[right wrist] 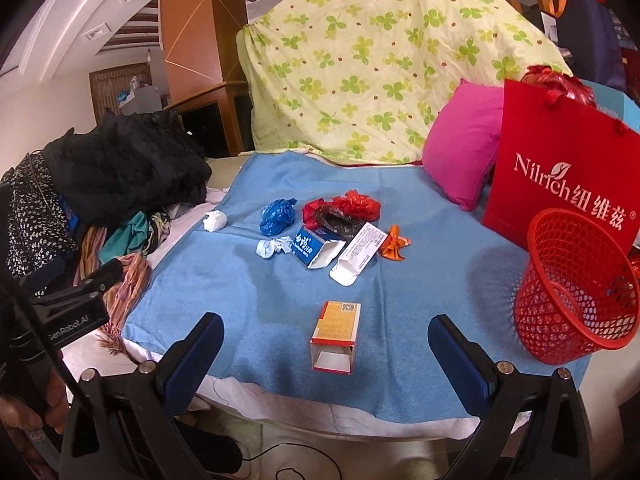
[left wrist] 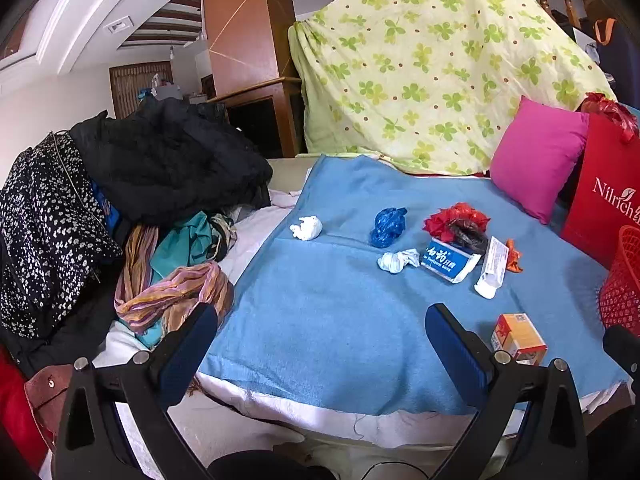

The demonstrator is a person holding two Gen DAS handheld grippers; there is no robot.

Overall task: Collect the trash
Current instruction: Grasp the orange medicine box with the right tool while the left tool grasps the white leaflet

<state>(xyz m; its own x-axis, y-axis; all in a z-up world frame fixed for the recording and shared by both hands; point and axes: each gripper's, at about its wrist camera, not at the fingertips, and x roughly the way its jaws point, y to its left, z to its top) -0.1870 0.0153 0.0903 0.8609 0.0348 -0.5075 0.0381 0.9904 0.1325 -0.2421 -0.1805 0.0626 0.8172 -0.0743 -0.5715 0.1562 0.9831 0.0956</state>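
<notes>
Trash lies scattered on a blue blanket (right wrist: 400, 280): an orange carton (right wrist: 335, 336) nearest me, a blue toothpaste box (right wrist: 314, 250), a white box (right wrist: 358, 256), a blue plastic bag (right wrist: 277, 217), a red and black bag wad (right wrist: 340, 210), two white tissue wads (right wrist: 215, 221) (right wrist: 272, 247) and an orange wrapper (right wrist: 394, 243). A red mesh basket (right wrist: 576, 284) stands at the right. My right gripper (right wrist: 326, 348) is open, with the orange carton between and just beyond its fingers. My left gripper (left wrist: 322, 338) is open over bare blanket (left wrist: 320, 300), the orange carton (left wrist: 518, 338) to its right.
A pile of clothes and scarves (left wrist: 132, 200) fills the left side. A pink pillow (right wrist: 464, 140), a red paper bag (right wrist: 560, 176) and a clover-print sheet (right wrist: 380, 60) close off the back and right. The left gripper's body (right wrist: 76, 308) shows at the right view's left edge.
</notes>
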